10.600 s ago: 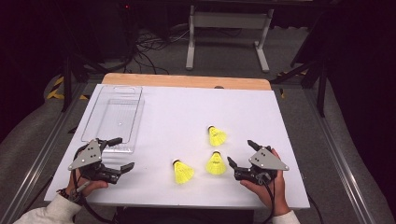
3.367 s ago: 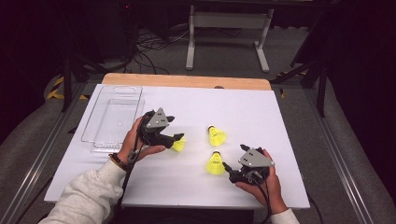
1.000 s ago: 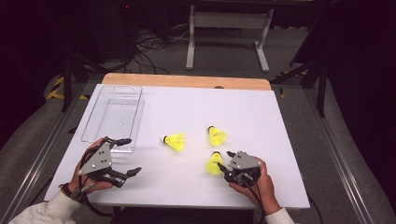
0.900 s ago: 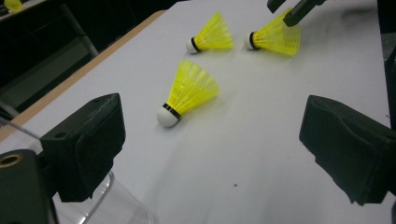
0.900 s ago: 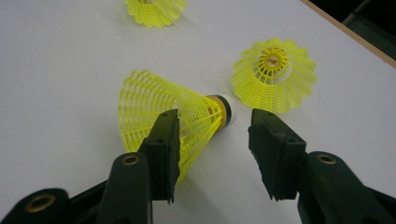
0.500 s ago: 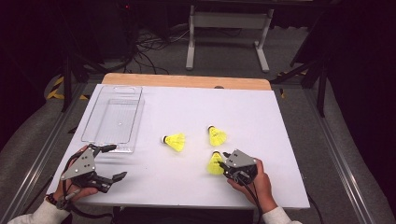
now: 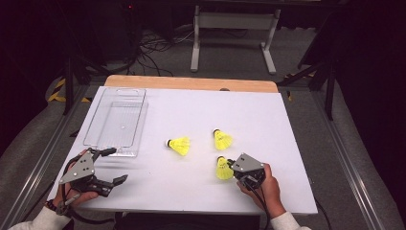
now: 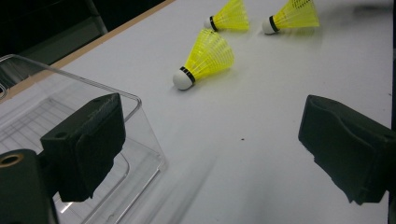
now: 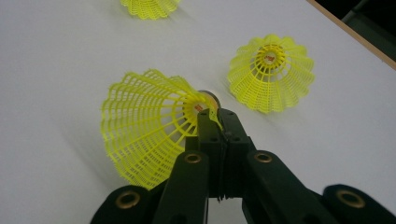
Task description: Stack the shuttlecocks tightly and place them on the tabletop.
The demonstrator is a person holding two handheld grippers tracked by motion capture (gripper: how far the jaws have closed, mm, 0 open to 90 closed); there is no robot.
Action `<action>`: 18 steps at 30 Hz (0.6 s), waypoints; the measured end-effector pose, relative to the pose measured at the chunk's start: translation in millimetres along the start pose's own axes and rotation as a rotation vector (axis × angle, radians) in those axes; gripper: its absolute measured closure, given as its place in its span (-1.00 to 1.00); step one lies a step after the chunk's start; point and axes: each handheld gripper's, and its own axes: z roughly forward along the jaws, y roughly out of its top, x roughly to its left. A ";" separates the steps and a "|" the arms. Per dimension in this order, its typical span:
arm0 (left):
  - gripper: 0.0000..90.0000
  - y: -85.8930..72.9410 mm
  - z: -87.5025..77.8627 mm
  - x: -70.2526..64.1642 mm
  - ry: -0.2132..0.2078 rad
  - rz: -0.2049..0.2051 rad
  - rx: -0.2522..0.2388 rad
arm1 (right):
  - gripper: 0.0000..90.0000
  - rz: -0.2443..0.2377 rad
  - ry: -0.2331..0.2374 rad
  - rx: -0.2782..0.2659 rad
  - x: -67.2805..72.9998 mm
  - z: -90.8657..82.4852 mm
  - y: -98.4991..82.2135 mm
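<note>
Three yellow shuttlecocks lie on the white table [image 7: 297,143]. One lies at mid-table [image 7: 180,144], one to its right [image 7: 222,140], and one nearer the front [image 7: 222,168]. My right gripper [image 7: 230,166] is shut on the skirt rim of the front shuttlecock [image 9: 144,130]. Its jaws [image 9: 217,119] have just been closing, with that mesh rim pinched between them. My left gripper [image 7: 114,166] stands open at the table's near left corner. Nothing is between its pads [image 8: 93,140]. It points towards the nearest shuttlecock [image 8: 208,58].
A clear plastic tray [image 7: 91,125] sits at the left of the table, its near corner [image 8: 140,107] just ahead of my left gripper. Another shuttlecock [image 9: 271,72] lies close beside the held one. A wooden strip [image 7: 191,82] runs along the far edge.
My left gripper has drawn back toward the near left corner, a little lower. The right gripper's jaws have closed on the front shuttlecock's skirt while that hand stayed put.
</note>
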 end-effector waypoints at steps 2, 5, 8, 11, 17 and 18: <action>-0.81 -0.3 -1.0 0.8 0.001 -0.006 -0.006 | 1.00 0.003 0.002 -0.002 -1.4 -1.1 -0.1; -0.81 -0.5 -1.4 1.4 -0.001 -0.009 -0.009 | 1.00 0.008 0.002 -0.015 -3.6 -3.2 0.2; -0.81 -0.4 -1.5 1.2 -0.002 -0.008 -0.011 | 1.00 0.008 0.004 -0.027 -5.1 -4.9 0.5; -0.81 -0.4 -1.6 1.3 -0.001 -0.009 -0.011 | 1.00 0.006 0.007 -0.038 -6.0 -6.3 1.0; -0.81 -0.9 -2.0 2.3 0.001 -0.016 -0.016 | 1.00 0.010 0.012 -0.064 -8.0 -9.5 3.3; -0.81 -1.0 -2.0 2.3 0.001 -0.016 -0.016 | 1.00 0.012 0.015 -0.067 -8.4 -10.2 3.7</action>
